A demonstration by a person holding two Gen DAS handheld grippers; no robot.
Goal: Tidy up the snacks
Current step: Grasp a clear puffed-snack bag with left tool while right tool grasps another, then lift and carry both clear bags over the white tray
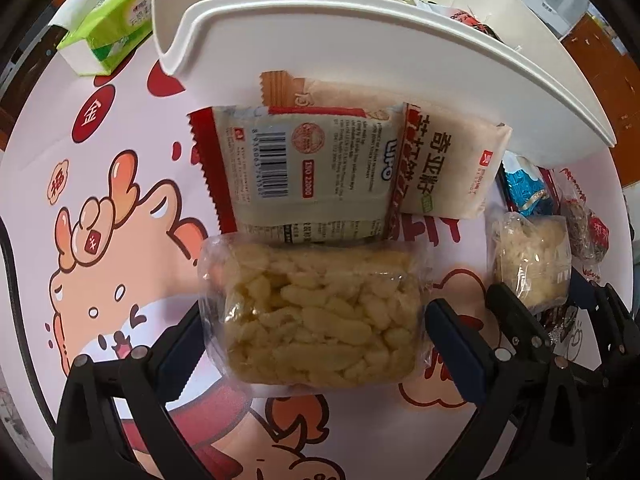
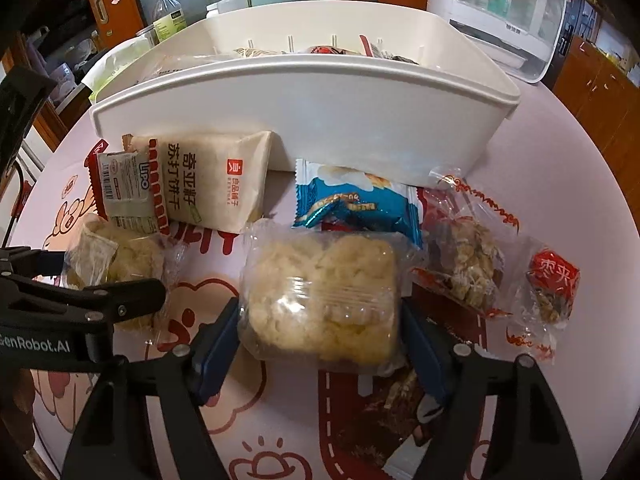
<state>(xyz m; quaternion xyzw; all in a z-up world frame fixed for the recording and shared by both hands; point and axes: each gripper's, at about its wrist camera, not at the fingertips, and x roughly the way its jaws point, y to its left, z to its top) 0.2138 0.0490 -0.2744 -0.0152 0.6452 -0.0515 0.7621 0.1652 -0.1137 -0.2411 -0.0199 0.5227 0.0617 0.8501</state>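
Observation:
My left gripper [image 1: 312,332] is shut on a clear-wrapped puffed rice cake [image 1: 316,312], held just above the table. My right gripper [image 2: 320,340] is shut on a second puffed rice cake [image 2: 324,300]; this cake also shows in the left wrist view [image 1: 532,256]. The left gripper and its cake show at the left of the right wrist view [image 2: 116,264]. A white storage bin [image 2: 304,116] stands behind, with snacks inside. In front of it lie a LiPO biscuit pack [image 1: 304,168], a beige cracker pack [image 2: 216,180] and a blue snack pack [image 2: 360,200].
Clear-wrapped nut bars [image 2: 472,268] and a red-labelled sweet [image 2: 554,280] lie to the right. A green tissue pack [image 1: 116,20] lies at the far left. The table has a pink cartoon cloth [image 1: 100,240]. Bottles [image 2: 168,16] and a white appliance [image 2: 504,12] stand behind the bin.

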